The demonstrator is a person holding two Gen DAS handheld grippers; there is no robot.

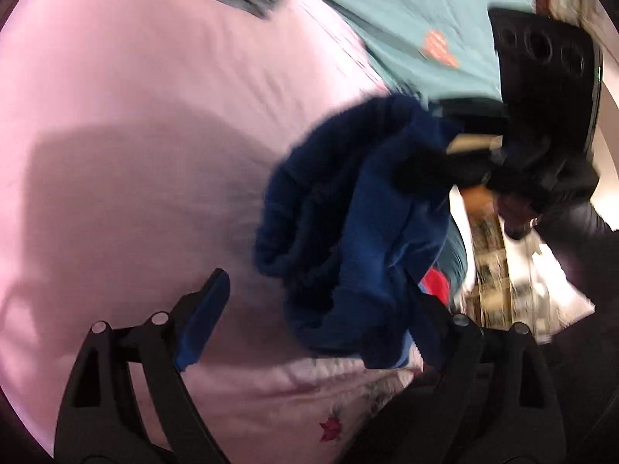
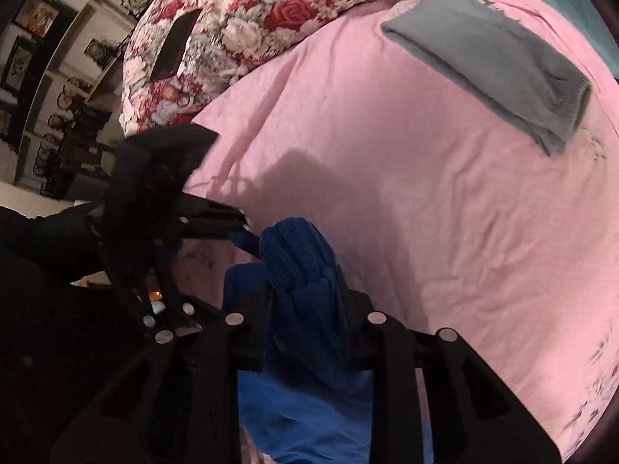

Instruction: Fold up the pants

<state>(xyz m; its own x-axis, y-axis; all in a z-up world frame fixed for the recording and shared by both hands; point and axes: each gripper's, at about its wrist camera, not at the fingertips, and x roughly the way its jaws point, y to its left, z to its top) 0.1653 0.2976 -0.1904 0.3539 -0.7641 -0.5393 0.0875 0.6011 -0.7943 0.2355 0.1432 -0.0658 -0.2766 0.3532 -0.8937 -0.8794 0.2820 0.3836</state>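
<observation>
Blue pants [image 2: 298, 266], ribbed knit, bunched at lower centre above the smooth pink bedsheet [image 2: 425, 201]. Right gripper [image 2: 301, 290] clamped on that bunch. Left gripper [image 1: 321, 309] spread wide, holding nothing. Folded grey cloth [image 2: 495, 58] upper right; floral quilt [image 2: 271, 11] along the top.

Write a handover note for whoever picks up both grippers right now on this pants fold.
Right gripper: shut on the bunched waist end of the blue pants, held up off the pink sheet.
Left gripper: open, holding nothing, beside the hanging cloth.
Done: a grey garment lies folded farther up the bed.
Left: the blue pants are still crumpled; lay them flat, then fold.
</observation>
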